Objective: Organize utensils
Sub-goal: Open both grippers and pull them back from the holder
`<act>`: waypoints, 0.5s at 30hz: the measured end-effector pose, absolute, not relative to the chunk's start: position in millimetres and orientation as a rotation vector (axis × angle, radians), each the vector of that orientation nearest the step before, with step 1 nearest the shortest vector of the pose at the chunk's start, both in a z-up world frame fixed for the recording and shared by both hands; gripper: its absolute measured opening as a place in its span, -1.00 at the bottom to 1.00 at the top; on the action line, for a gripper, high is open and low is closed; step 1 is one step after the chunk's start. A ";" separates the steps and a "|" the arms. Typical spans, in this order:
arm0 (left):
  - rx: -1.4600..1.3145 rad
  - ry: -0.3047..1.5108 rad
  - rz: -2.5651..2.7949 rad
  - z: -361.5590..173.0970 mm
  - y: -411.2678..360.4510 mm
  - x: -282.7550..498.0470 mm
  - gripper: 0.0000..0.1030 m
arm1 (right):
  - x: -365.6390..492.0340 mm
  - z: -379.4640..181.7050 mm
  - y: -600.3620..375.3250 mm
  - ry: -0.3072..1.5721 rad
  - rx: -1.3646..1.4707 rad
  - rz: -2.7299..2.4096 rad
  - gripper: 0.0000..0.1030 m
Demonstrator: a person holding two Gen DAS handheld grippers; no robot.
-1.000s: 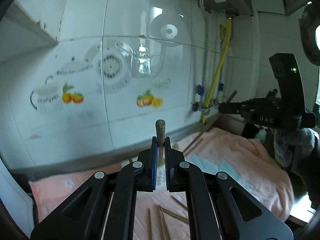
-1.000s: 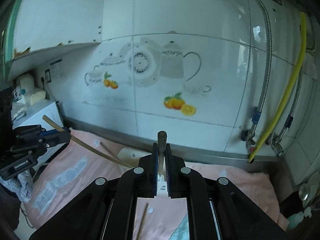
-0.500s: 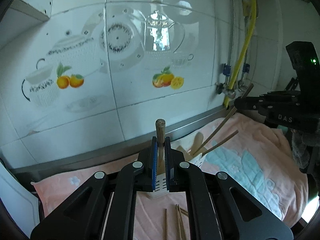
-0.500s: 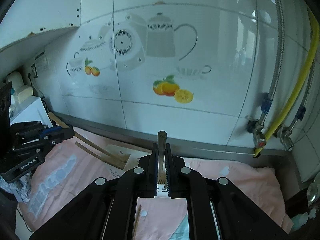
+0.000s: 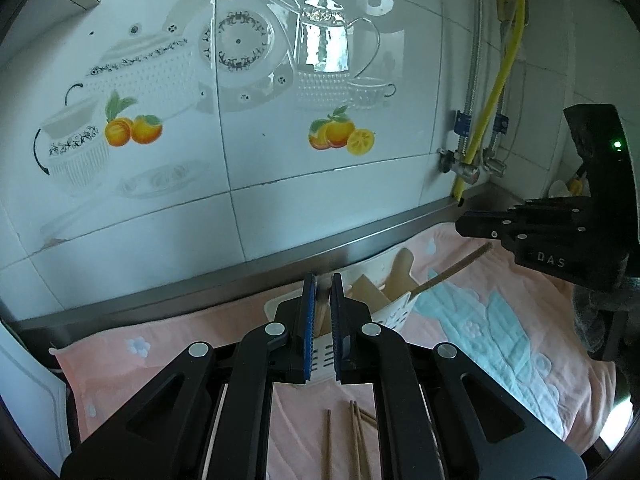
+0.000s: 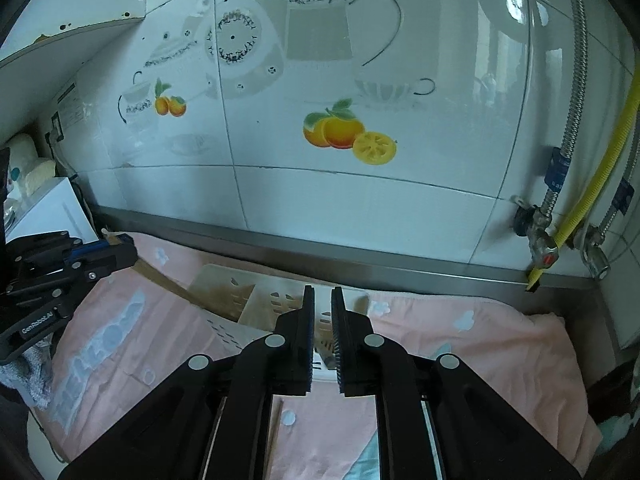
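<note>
A white slotted utensil holder (image 5: 394, 312) stands on the pink towel and holds wooden spatulas (image 5: 400, 276) and a chopstick (image 5: 452, 270). My left gripper (image 5: 322, 312) hangs just above it, jaws slightly apart, with a blurred wooden utensil (image 5: 321, 312) dropping between them into the holder. In the right wrist view the holder (image 6: 256, 304) lies right under my right gripper (image 6: 321, 328), whose jaws are slightly apart and empty. Each gripper shows in the other's view: the right one (image 5: 560, 240) and the left one (image 6: 60, 264).
Several loose chopsticks (image 5: 352, 436) lie on the pink towel (image 5: 500, 340) below the left gripper. A tiled wall (image 6: 320, 120) with a steel ledge runs behind. Pipes and a yellow hose (image 6: 580, 184) stand at the right. A white appliance (image 6: 44, 208) sits at the left.
Both grippers moved down toward the holder and opened slightly. The wooden utensils they held upright have slipped out; the left one's is seen falling into the holder.
</note>
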State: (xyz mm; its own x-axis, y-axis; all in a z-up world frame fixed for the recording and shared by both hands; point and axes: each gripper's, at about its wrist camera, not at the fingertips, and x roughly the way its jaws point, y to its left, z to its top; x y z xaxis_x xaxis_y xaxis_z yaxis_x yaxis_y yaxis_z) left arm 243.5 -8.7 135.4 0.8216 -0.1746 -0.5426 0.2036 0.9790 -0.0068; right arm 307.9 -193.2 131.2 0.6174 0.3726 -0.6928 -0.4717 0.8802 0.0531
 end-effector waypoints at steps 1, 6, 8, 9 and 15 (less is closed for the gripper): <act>0.051 0.565 -0.199 136.4 -8.0 241.8 -0.75 | 307.3 131.5 -193.9 0.762 -0.141 0.485 -0.79; 0.032 0.527 -0.188 142.5 -2.4 228.6 -0.33 | 296.4 139.8 -201.1 0.720 -0.137 0.463 -0.42; 0.024 0.513 -0.180 144.3 0.5 220.1 -0.17 | 289.7 143.3 -204.0 0.703 -0.134 0.458 -0.36; 0.021 0.505 -0.176 144.7 1.9 215.4 -0.16 | 284.7 145.3 -206.1 0.694 -0.126 0.458 -0.25; -0.008 0.478 -0.155 139.7 13.3 180.5 0.05 | 246.5 148.2 -210.6 0.641 -0.108 0.485 -0.05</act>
